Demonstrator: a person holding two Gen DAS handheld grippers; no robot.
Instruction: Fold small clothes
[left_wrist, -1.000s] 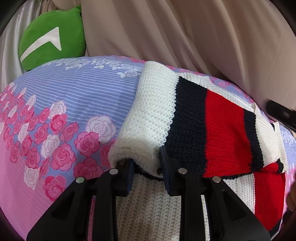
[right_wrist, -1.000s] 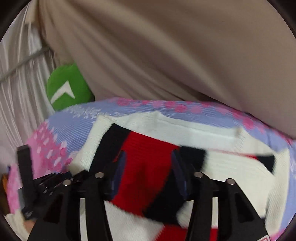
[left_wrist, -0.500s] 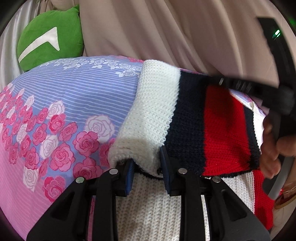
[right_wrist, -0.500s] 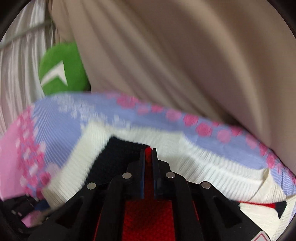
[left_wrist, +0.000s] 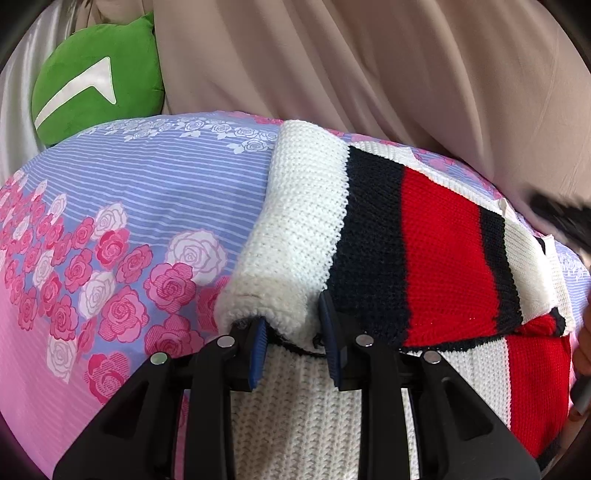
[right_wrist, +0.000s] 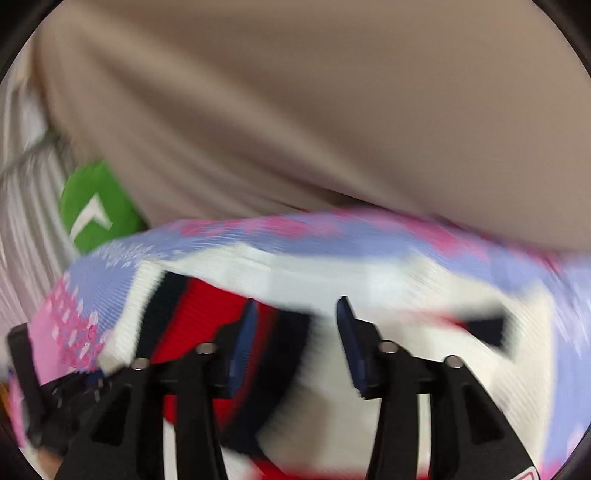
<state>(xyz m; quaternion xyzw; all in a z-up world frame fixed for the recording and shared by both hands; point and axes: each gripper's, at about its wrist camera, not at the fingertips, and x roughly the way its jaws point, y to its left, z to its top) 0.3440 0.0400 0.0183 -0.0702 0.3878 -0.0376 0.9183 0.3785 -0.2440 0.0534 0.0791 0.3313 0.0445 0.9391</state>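
Left gripper: black angular plastic fingers with triangular cut-outs, silver round screw heads and ribbed blue pads. Right gripper: matching black fingers, silver screws and blue pads, blurred. Bare skin shows at the left view's right edge.

Free room and obstacles on the bed
Open floral sheet lies left of the knit sweater — passage there; a beige curtain closes the far edge, a green cushion blocks the far-left corner.
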